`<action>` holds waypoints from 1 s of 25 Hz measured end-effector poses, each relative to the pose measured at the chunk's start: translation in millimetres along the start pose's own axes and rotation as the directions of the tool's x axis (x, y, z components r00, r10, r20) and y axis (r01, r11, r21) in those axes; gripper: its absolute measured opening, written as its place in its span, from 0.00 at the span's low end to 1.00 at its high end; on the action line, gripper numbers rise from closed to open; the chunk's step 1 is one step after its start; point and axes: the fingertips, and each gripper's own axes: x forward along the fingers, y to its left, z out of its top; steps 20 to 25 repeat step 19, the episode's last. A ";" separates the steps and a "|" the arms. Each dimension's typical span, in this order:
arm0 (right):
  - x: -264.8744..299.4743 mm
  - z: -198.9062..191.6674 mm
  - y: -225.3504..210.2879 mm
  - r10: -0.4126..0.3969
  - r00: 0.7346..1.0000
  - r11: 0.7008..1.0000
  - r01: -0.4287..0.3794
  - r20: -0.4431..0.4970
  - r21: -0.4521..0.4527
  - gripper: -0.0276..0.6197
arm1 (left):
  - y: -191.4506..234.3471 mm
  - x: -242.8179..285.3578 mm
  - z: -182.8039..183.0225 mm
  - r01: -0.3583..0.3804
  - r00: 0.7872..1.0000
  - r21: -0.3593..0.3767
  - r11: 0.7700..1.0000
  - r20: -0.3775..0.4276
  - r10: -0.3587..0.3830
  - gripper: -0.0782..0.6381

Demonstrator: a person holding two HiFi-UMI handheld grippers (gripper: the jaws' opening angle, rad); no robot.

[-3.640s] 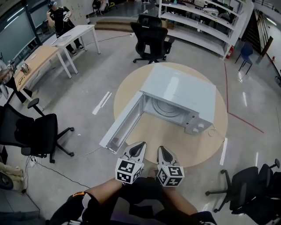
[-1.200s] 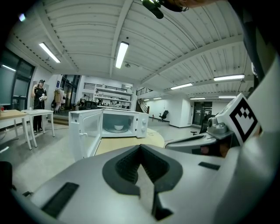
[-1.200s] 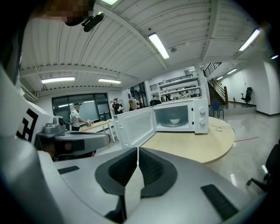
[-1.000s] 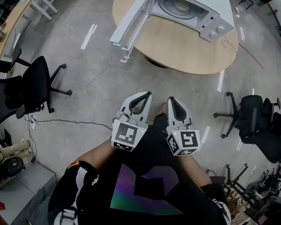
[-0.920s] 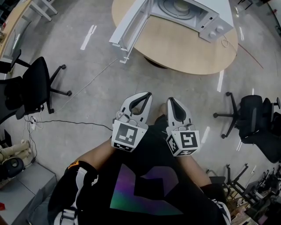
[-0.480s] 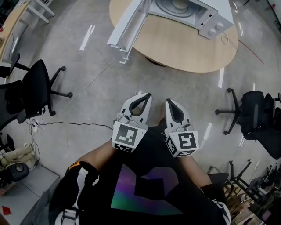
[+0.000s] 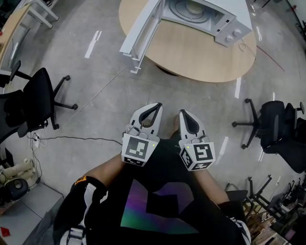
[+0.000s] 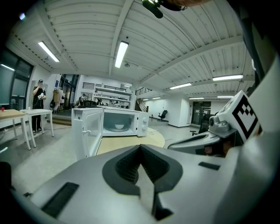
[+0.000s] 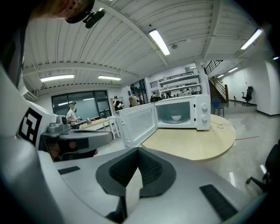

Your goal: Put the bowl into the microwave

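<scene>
The white microwave (image 7: 205, 14) stands on the round wooden table (image 7: 201, 52) with its door (image 7: 138, 36) swung open to the left. A white bowl (image 7: 193, 5) sits on the turntable inside; it also shows as the bowl (image 8: 118, 127) and the bowl (image 9: 176, 117) in the gripper views. My left gripper (image 7: 157, 105) and right gripper (image 7: 182, 113) are held side by side close to my body, over the floor and well short of the table. Both are shut with nothing between the jaws. The jaws of the left gripper (image 8: 141, 147) and right gripper (image 9: 138, 151) point toward the microwave.
Black office chairs stand on the floor at the left (image 7: 36, 95) and right (image 7: 275, 127). A thin cable (image 7: 86, 139) runs across the grey floor. A person (image 8: 38, 94) stands by white tables far off. Shelving lines the back wall.
Since 3.6 s ago I have backed away from the table, so the microwave lies farther off. Over the last second both grippers have stayed shut and almost still.
</scene>
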 end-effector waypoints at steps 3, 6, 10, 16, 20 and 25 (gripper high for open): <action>2.8 4.5 2.0 0.010 1.000 1.000 -0.010 0.005 -0.009 0.07 | 3.7 -1.0 1.8 -0.013 1.000 -0.002 1.000 0.004 0.013 0.17; 4.9 8.6 3.5 0.022 1.000 1.000 -0.022 0.007 -0.020 0.07 | 6.4 -1.8 4.3 -0.026 1.000 -0.004 1.000 0.009 0.026 0.17; 5.5 11.2 3.5 0.031 0.999 0.999 -0.030 0.008 -0.027 0.07 | 7.2 -1.5 6.0 -0.034 0.999 -0.006 0.999 0.013 0.034 0.17; 4.9 11.2 0.3 0.032 1.000 0.999 -0.031 0.002 -0.029 0.07 | 3.7 1.8 7.1 -0.027 1.000 -0.009 1.000 0.012 0.027 0.17; 4.5 11.4 -0.1 0.032 0.999 0.999 -0.032 0.001 -0.030 0.07 | 2.3 2.4 7.1 -0.024 1.000 -0.010 1.000 0.009 0.024 0.17; 4.5 11.4 -0.1 0.032 0.999 0.999 -0.032 0.001 -0.030 0.07 | 2.3 2.4 7.1 -0.024 1.000 -0.010 1.000 0.009 0.024 0.17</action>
